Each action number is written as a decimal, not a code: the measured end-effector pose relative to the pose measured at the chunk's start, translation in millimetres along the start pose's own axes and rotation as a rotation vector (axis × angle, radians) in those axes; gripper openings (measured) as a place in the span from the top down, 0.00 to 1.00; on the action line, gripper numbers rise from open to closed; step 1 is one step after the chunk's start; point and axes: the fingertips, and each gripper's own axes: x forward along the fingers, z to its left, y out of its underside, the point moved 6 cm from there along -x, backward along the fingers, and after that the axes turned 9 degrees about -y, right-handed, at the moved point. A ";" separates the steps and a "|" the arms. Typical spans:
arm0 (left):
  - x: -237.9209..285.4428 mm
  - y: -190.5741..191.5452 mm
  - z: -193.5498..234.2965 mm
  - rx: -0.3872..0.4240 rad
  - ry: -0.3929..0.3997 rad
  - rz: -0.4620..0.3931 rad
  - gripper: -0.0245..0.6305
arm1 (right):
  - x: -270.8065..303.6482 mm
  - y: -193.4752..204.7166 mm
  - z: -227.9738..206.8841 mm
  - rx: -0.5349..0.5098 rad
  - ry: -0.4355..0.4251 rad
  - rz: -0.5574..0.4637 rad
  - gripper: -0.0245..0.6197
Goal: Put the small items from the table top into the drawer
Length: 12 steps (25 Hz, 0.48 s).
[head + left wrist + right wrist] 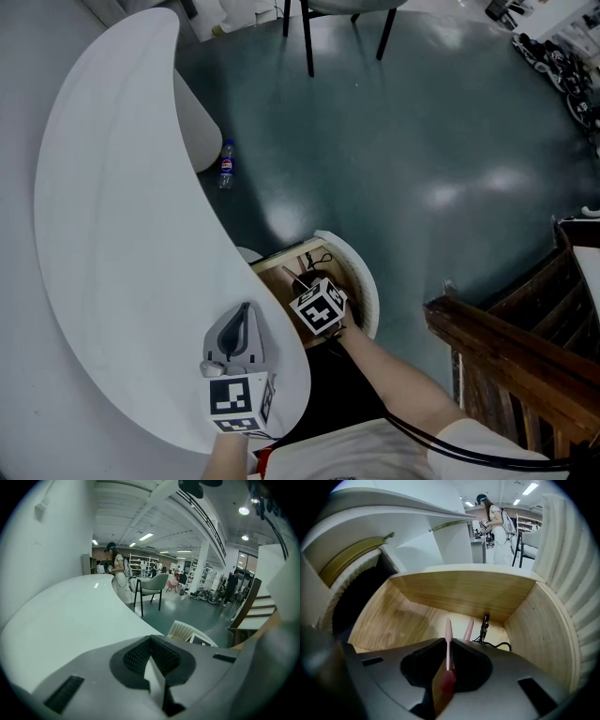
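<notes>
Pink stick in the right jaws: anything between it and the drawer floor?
Nothing visible. The right gripper holds the pink stick inside the open drawer, with bare wood under its tip. A second pink stick and a black item lie just right, toward the back.

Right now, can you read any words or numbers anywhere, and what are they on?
No text here can be read.
Bottle label, on the floor: blue, too small to read.
Marker cubes on the grippers: only black-and-white squares, no words or numbers.
</notes>
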 end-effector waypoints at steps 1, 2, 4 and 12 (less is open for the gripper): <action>0.1 0.3 -0.5 0.000 0.000 0.000 0.94 | 0.8 1.1 -0.4 0.007 -0.002 0.003 0.87; 0.1 0.2 -0.8 0.000 -0.001 0.000 0.94 | 1.4 1.9 -0.9 0.015 -0.007 0.004 0.87; 0.6 -0.6 -0.8 0.001 -0.002 -0.001 0.94 | 2.6 2.2 -2.0 0.037 -0.018 0.003 0.87; 0.5 -1.0 -2.8 0.003 -0.004 -0.003 0.94 | 6.4 4.8 -5.0 0.060 -0.011 0.024 0.87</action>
